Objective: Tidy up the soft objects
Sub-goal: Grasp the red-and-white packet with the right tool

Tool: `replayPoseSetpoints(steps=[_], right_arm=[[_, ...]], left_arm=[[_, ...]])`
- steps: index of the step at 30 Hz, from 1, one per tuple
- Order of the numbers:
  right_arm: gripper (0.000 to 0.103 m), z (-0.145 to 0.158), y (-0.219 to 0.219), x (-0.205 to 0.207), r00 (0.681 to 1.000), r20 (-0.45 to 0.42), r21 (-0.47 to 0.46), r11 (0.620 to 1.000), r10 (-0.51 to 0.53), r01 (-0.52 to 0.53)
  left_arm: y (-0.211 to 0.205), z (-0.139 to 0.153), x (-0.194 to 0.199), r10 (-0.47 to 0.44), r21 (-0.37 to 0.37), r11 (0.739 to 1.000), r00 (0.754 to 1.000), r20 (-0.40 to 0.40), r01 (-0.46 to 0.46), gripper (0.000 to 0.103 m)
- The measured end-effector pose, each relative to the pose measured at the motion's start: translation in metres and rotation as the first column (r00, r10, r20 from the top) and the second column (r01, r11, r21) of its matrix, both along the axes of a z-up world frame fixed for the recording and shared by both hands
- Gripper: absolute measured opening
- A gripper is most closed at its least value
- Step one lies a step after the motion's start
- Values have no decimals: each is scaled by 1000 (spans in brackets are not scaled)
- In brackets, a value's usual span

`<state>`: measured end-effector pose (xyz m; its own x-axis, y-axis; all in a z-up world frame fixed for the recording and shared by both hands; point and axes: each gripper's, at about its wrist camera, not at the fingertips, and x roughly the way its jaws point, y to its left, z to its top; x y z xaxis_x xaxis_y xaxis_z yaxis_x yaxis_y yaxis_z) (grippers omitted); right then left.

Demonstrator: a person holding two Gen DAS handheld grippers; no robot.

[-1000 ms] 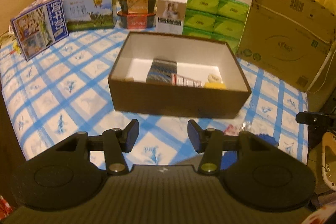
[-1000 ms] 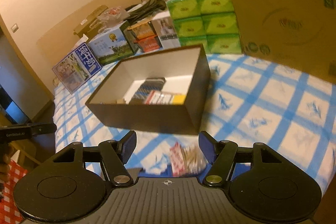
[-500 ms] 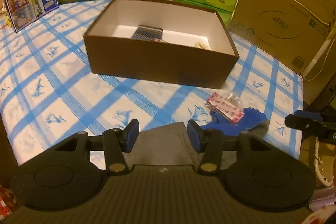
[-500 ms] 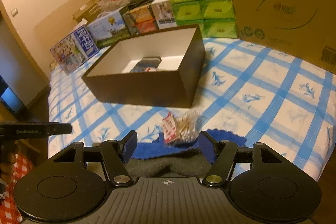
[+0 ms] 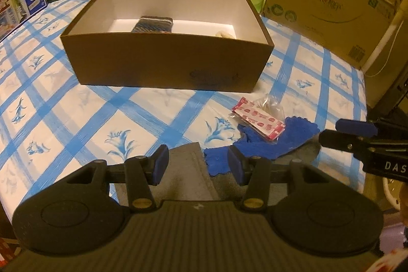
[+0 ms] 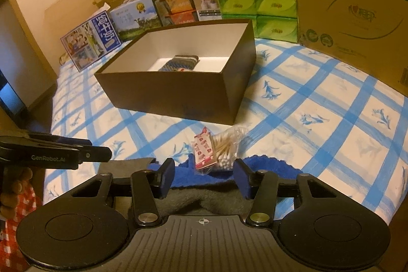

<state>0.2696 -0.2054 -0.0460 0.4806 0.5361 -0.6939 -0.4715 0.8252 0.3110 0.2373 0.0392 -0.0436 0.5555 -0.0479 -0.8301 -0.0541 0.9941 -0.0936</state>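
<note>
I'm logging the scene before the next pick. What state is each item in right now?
brown box: open, no lid, partly filled.
striped cloth: folded, inside the box.
blue cloth: crumpled, under the swab bag.
swab bag: sealed, lying on the blue cloth.
grey cloth: flat on the bed.
left gripper: open, empty.
right gripper: closing, nothing gripped.

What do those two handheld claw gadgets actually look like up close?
Both are matte black plastic. The left gripper and right gripper each have two short fingers with dark blue pads, pivoting on brass-coloured screws, above two round black discs and a ribbed grey body with a small crosshair mark. White lettering runs along their sides: "GenRobot.AI" on the left one, seen from the right camera.
</note>
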Motion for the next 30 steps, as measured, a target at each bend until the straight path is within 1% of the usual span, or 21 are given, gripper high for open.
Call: replayPoseSetpoints(steps=[7,12,20,25,30], right_arm=[[44,-10,15,15,999,19,-34,999,32,-31],[40,-24,29,27,998,17,-61,997,56,-55],[39,-48,52,46,996,11,-106,990,91,-89],[39,-62,63,54,993,8,-146,983,115,-113],[36,-74,69,58,992,3,-173,978,122,-120]], left_arm=[[-4,-16,19,-10,7,1000,1000,-17,10,48],[-5,-28,32,-8,6,1000,1000,-30,9,48],[-7,-49,47,-6,-7,1000,998,-59,6,48],[-6,-58,53,0,-9,1000,998,-65,-1,48],[-4,-64,56,6,-12,1000,998,-69,-7,48]])
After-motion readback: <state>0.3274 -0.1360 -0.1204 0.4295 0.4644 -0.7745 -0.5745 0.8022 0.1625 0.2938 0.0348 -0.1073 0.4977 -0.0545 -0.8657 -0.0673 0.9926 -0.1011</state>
